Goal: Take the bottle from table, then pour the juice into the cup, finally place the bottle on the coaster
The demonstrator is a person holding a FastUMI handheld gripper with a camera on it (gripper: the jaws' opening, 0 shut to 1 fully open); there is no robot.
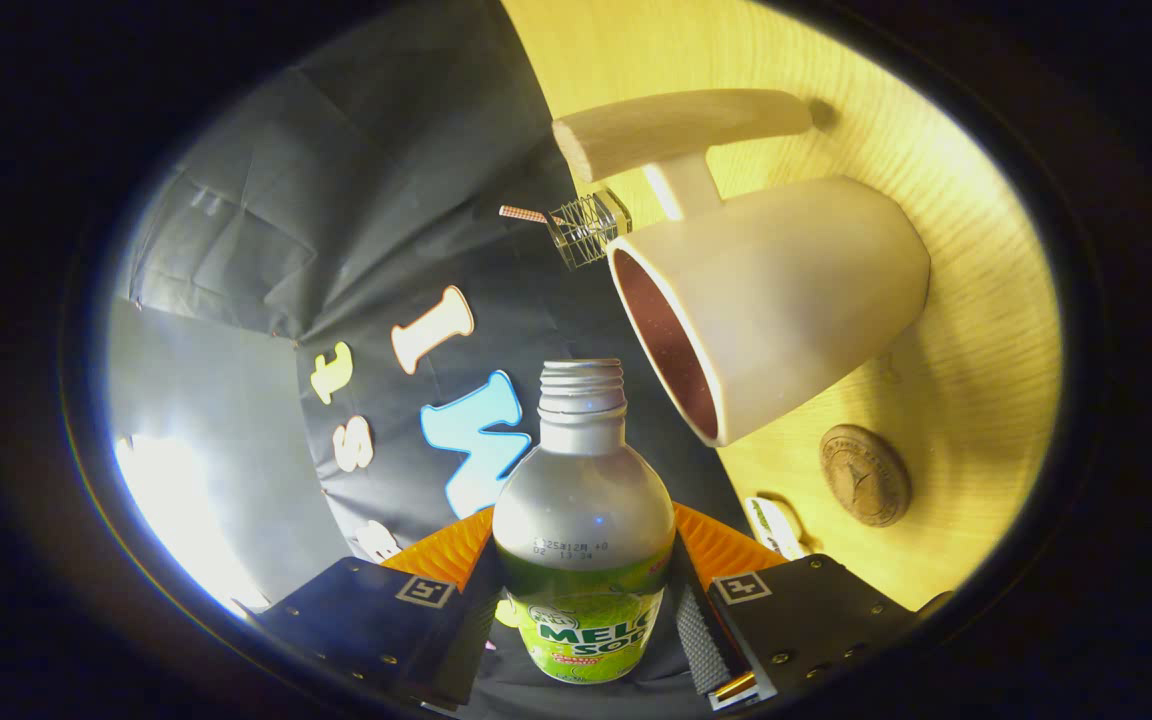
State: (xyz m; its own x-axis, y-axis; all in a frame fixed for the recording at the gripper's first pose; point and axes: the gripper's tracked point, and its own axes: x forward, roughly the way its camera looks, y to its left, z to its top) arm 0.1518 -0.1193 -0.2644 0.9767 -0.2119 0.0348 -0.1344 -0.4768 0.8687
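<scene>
1. Two fingers clamp the bottle (584, 560), one on each side of its body; the gripper (584, 590) has it squarely between them.
2. Bottle's cap is off, threaded neck open and aimed ahead, just short of the cup (786, 300).
3. Cup sits on the table (966, 330), mouth facing the bottle's neck, its handle on the far side.
4. Coaster (865, 475), round and brown, lies on the table just beside the cup.
5. Beyond the cup, a small clear glass object (588, 228) near the table's edge.
</scene>
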